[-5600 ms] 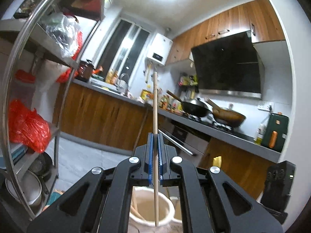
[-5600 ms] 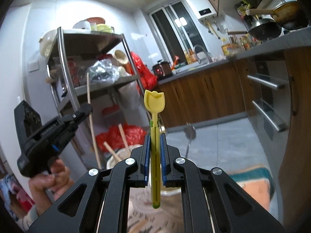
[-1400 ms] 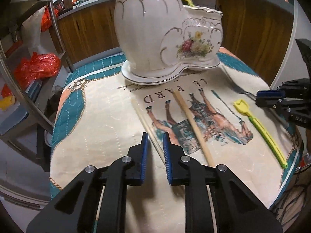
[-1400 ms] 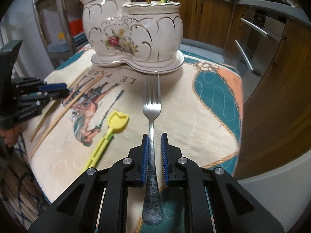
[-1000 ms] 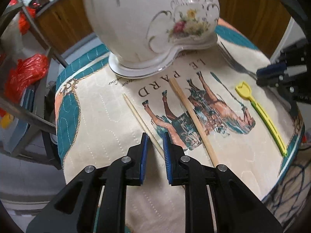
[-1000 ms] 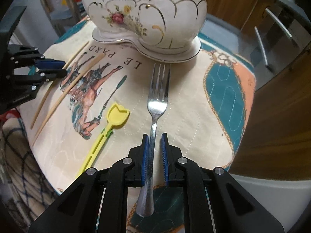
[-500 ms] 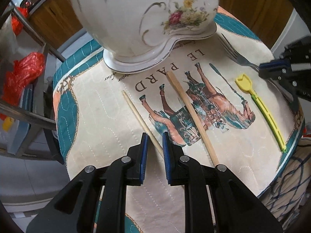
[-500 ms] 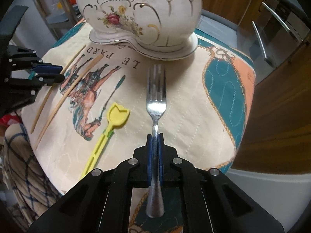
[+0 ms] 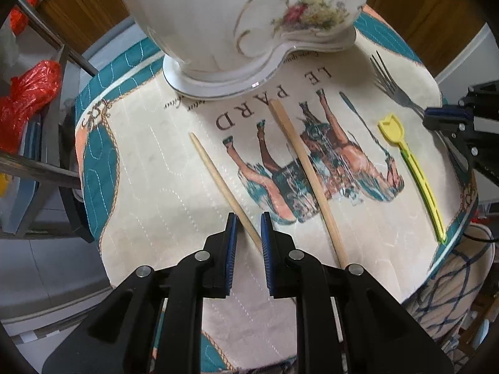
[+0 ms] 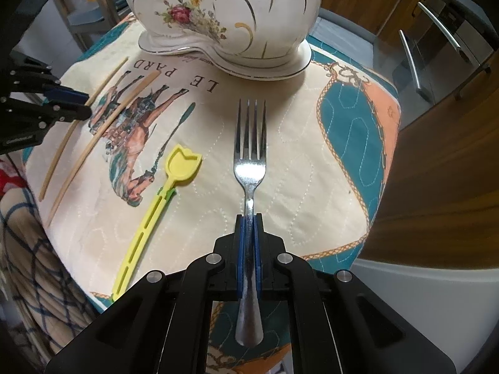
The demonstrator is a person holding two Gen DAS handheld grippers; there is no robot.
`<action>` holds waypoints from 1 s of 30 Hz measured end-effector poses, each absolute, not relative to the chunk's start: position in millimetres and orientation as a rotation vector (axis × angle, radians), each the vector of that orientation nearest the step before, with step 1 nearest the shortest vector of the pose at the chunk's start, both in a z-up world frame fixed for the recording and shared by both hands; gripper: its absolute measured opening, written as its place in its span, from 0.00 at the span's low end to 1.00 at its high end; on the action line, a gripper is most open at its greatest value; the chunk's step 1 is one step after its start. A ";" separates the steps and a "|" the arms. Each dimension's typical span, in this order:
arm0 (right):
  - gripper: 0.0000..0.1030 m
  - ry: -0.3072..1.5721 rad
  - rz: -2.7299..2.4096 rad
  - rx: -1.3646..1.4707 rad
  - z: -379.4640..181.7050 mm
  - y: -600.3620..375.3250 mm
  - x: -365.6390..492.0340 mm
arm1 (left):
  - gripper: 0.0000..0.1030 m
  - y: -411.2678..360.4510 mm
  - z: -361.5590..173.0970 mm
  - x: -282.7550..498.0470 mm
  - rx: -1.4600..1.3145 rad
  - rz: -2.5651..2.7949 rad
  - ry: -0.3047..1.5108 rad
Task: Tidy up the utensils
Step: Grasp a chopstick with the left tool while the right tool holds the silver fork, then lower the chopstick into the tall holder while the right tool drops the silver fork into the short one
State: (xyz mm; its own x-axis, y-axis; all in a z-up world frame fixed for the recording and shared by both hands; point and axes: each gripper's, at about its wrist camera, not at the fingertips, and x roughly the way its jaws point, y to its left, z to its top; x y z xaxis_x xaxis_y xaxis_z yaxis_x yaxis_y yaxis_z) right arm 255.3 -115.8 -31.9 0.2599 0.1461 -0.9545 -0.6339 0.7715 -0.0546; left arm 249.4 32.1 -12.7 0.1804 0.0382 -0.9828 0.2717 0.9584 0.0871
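Observation:
A white flowered ceramic holder (image 9: 249, 15) stands at the back of a horse-print cloth (image 9: 149, 193). My left gripper (image 9: 249, 221) points down at the cloth, its jaws a little apart astride the near end of a thin wooden chopstick (image 9: 215, 174) without pressing on it. A thicker chopstick (image 9: 305, 171) lies to its right. My right gripper (image 10: 248, 218) is shut on the handle of a steel fork (image 10: 250, 155), whose tines point at the holder (image 10: 224, 9). A yellow plastic scoop (image 10: 174, 171) lies left of the fork.
The cloth covers a small round table whose edge (image 10: 368, 227) drops off close on the right. Wooden cabinets (image 10: 436, 171) and oven handles (image 10: 408, 59) stand beyond it. A metal rack with a red bag (image 9: 28, 93) is at the left.
My right gripper closed on the fork's handle, which lay between parted jaws a second ago. My left gripper tipped further down over the thin chopstick with its gap unchanged.

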 end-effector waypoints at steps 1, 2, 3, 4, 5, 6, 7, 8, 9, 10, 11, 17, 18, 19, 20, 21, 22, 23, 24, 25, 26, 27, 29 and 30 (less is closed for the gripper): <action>0.06 1.205 0.554 -0.487 -32.0 -114.6 256.2 | 0.15 31.0 -12.9 248.1 0.275 -0.171 1.390; 0.06 1.211 0.552 -0.495 -31.9 -113.0 256.4 | 0.15 29.8 -13.0 247.4 0.278 -0.174 1.394; 0.07 1.214 0.550 -0.501 -31.7 -110.8 256.3 | 0.16 29.6 -13.3 245.8 0.277 -0.175 1.394; 0.07 1.216 0.549 -0.505 -31.4 -109.5 256.2 | 0.16 30.3 -13.2 245.5 0.272 -0.175 1.393; 0.06 1.218 0.548 -0.504 -31.2 -109.0 256.3 | 0.15 32.0 -13.1 246.0 0.257 -0.175 1.393; 0.06 1.218 0.548 -0.499 -31.1 -109.1 257.0 | 0.15 32.6 -13.0 245.9 0.249 -0.175 1.391; 0.06 1.215 0.549 -0.492 -31.4 -110.0 257.0 | 0.15 34.1 -12.6 245.6 0.238 -0.176 1.386; 0.06 1.210 0.552 -0.477 -31.2 -111.7 256.8 | 0.11 35.4 -12.1 243.5 0.224 -0.178 1.376; 0.06 1.207 0.556 -0.463 -31.2 -114.3 257.6 | 0.09 37.5 -11.4 241.2 0.203 -0.180 1.361; 0.06 1.203 0.562 -0.442 -30.7 -117.6 258.1 | 0.05 39.2 -10.8 240.2 0.188 -0.179 1.352; 0.06 1.197 0.566 -0.418 -30.5 -121.3 257.8 | 0.04 43.0 -10.4 239.3 0.160 -0.176 1.337; 0.06 1.115 0.603 -0.355 -14.7 -141.4 247.4 | 0.04 55.8 4.0 221.8 0.091 -0.200 1.228; 0.06 1.098 0.610 -0.347 -10.9 -142.5 244.2 | 0.04 56.2 10.1 217.3 0.078 -0.213 1.195; 0.06 1.077 0.618 -0.336 -6.1 -145.3 242.5 | 0.04 58.2 16.2 213.4 0.063 -0.225 1.167; 0.06 1.046 0.625 -0.316 1.0 -149.2 239.9 | 0.04 62.3 23.1 210.2 0.051 -0.238 1.138; 0.06 1.025 0.630 -0.301 5.3 -151.9 238.1 | 0.04 62.7 28.1 206.2 0.047 -0.251 1.111; 0.06 0.995 0.639 -0.277 11.9 -155.0 236.1 | 0.04 63.8 34.2 201.7 0.038 -0.264 1.080; 0.06 0.965 0.646 -0.255 18.5 -157.7 233.6 | 0.04 66.3 39.1 199.9 0.025 -0.272 1.056; 0.06 0.944 0.649 -0.242 22.6 -158.2 232.7 | 0.04 67.6 46.3 195.9 0.002 -0.284 1.019; 0.06 0.920 0.655 -0.225 27.4 -158.3 230.8 | 0.04 65.3 51.9 192.8 -0.013 -0.290 0.991; 0.06 0.885 0.666 -0.196 33.7 -160.0 228.8 | 0.04 67.8 58.2 190.2 -0.036 -0.292 0.958; 0.06 0.857 0.675 -0.171 38.9 -160.5 227.4 | 0.04 67.2 62.0 188.7 -0.053 -0.298 0.934; 0.06 0.801 0.687 -0.131 46.5 -160.4 227.7 | 0.04 68.8 73.1 187.5 -0.088 -0.321 0.864; 0.06 0.778 0.687 -0.117 49.8 -161.3 228.5 | 0.04 70.7 79.8 185.8 -0.112 -0.326 0.818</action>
